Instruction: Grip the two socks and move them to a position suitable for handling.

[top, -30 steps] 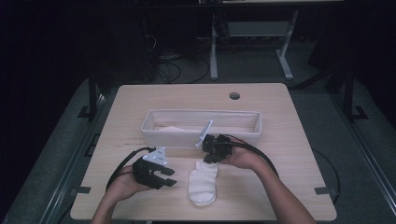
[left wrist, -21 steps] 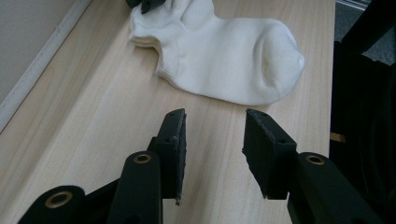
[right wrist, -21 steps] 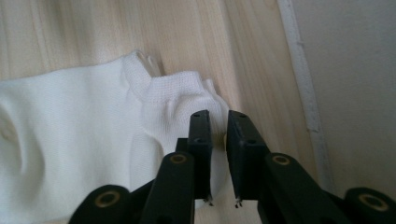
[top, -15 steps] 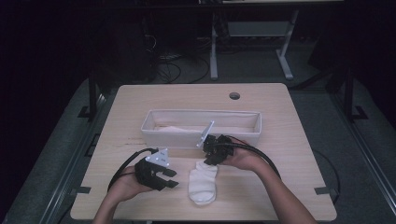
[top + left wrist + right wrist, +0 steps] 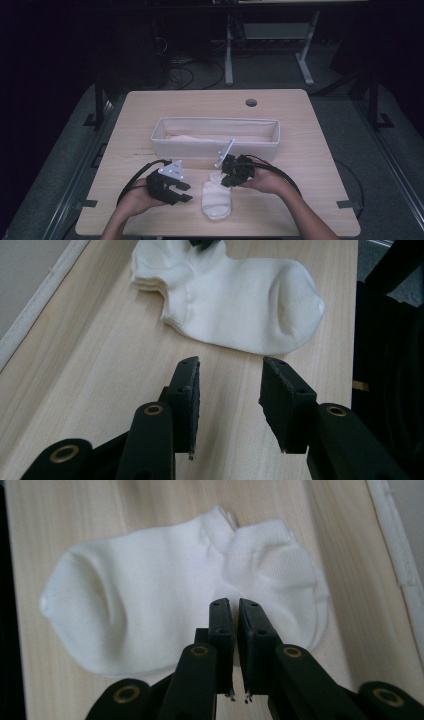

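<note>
A white ankle sock [image 5: 216, 197] lies flat on the wooden table near its front edge, toe toward me. My right gripper [image 5: 226, 181] comes in from the right, over the sock's cuff end. In the right gripper view its jaws [image 5: 231, 601] have just been closing and stand almost together above the sock [image 5: 150, 595]; I see no fabric pinched between them. My left gripper [image 5: 184, 191] sits left of the sock. Its jaws [image 5: 229, 362] are apart over bare wood, a little short of the sock [image 5: 240, 300].
A long white bin [image 5: 215, 121] stands across the middle of the table just beyond both hands, with pale cloth [image 5: 185, 138] inside. A round cable hole [image 5: 251, 102] is at the far right. The table's front edge is close behind the sock.
My right gripper has shifted slightly toward me and down over the sock's cuff. The left gripper and the sock have kept still.
</note>
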### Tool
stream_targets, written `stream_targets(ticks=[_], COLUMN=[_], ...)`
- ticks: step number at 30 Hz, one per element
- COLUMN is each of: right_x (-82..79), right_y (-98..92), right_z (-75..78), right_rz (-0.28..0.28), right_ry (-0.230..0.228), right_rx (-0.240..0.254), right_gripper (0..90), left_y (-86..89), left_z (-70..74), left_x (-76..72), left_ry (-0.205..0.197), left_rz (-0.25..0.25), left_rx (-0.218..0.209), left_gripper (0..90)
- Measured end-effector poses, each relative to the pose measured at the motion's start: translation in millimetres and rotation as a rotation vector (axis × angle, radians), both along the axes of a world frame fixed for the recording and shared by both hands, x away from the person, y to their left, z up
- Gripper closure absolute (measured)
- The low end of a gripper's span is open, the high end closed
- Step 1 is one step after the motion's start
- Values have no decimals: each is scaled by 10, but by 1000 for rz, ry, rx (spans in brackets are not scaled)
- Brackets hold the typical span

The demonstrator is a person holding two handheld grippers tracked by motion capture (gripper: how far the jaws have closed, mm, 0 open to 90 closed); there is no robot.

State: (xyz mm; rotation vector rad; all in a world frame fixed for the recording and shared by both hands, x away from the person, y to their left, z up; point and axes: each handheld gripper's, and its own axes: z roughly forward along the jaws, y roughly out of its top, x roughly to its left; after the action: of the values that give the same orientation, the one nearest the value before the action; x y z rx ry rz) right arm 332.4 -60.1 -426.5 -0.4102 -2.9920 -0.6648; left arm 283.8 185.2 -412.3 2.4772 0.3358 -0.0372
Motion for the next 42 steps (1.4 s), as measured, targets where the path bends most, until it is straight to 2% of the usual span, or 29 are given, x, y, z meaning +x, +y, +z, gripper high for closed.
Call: stream_targets(ticks=[4, 8, 9, 12, 15, 17, 18, 21, 23, 26, 29, 31, 34, 36, 39, 42], right_x=[27, -11, -71, -187, -301, -354, -420, -466, -472, -489, -523, -565, -643, -682, -715, -724], right_y=[-36, -48, -47, -34, -22, -11, 5, 17, 6, -15, -34, -29, 19, 60, 141, 179], right_z=[-102, -56, 10, 85, 102, 93, 56, -34, -116, -159, -93, -8, 66, 70, -19, -141], right_rz=[-23, -21, -10, 20, 53, 66, 82, 91, 87, 85, 78, 87, 126, 147, 169, 161], right_ry=[7, -9, -16, -19, 4, 16, 21, 23, 44, 44, 29, 16, 20, 29, 40, 51], right_rx=[-13, 0, 21, 45, 85, 84, 79, 51, 49, 51, 61, 93, 137, 147, 134, 105], right_gripper=[837, 822, 815, 810, 810, 810, 811, 810, 810, 806, 803, 803, 803, 803, 803, 810], left_y=[2, 11, 16, 29, 33, 32, 28, 26, 28, 34, 34, 34, 40, 50, 60, 67], left_z=[-15, -12, -3, 5, 2, 0, -3, -6, -8, -13, -18, -17, -4, -2, -4, 5], left_x=[2, 4, 4, 4, 2, 3, 5, 5, 6, 12, 13, 13, 15, 15, 14, 18], left_ry=[6, 5, 5, 1, 4, 6, 7, 8, 9, 11, 12, 10, 6, 5, 6, 4], left_rz=[5, 5, 9, 13, 16, 16, 15, 12, 14, 17, 18, 17, 20, 22, 25, 21], left_rx=[-1, 0, -5, -8, -8, -9, -6, -2, -3, -8, -6, -4, -11, -12, -15, -14], left_gripper=[596, 596, 596, 596, 596, 596, 595, 595, 596, 595, 595, 596, 596, 596, 596, 596])
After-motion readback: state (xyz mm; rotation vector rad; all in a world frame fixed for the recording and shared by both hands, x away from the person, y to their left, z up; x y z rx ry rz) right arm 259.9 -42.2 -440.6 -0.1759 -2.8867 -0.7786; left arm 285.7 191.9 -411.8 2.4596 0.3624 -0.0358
